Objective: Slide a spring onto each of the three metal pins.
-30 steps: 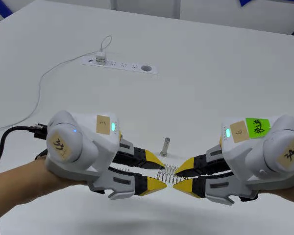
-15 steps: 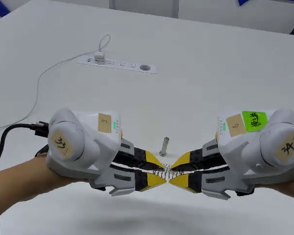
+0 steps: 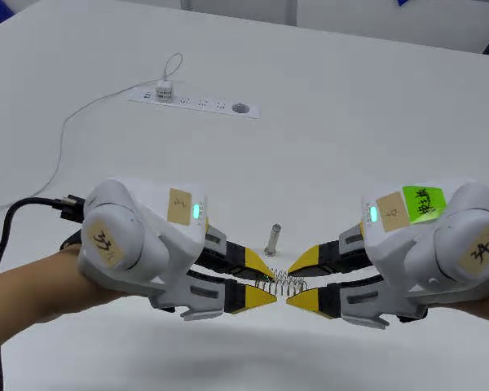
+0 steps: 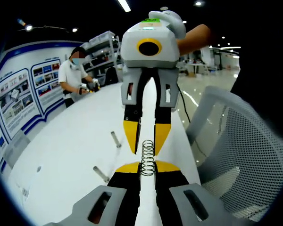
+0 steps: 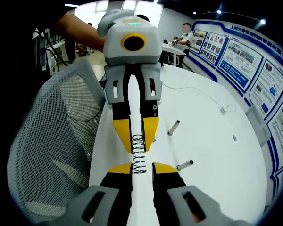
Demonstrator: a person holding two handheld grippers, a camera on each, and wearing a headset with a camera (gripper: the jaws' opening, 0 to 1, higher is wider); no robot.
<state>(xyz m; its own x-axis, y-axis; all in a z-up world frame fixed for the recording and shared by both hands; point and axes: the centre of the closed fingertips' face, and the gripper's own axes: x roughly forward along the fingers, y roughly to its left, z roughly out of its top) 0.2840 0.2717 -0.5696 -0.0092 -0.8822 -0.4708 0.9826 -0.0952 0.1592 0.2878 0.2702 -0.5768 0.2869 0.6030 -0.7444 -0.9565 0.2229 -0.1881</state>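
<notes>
Far left, a thick black cable [image 3: 16, 224] runs across the white table [image 3: 350, 122] toward your left forearm. Further back, a flat white power strip [image 3: 194, 102] lies with a thin white cord [image 3: 73, 122] curling away from it.

Now your left claw [image 3: 270, 286], white body, black jaws, yellow tips. It's clenched on one end of the small coiled steel spring [image 3: 282, 282]. In the left gripper view the coil sits squeezed right between those yellow tips.

The spring itself hangs level just above the table, stretched straight across the short gap between your two claws.

Just behind it, a short silver metal pin [image 3: 273, 240] rests on the table, clear of the spring and both claws. I can't tell whether it's upright or lying down. In the right gripper view there's one pin [image 5: 173, 127] beside the opposing jaws and another pin [image 5: 185, 165] nearer your own, both on the table.

And on the right, your right claw [image 3: 290, 285], same build with a green sticker on its body, grasps the spring's other end, nose to nose with the left.
</notes>
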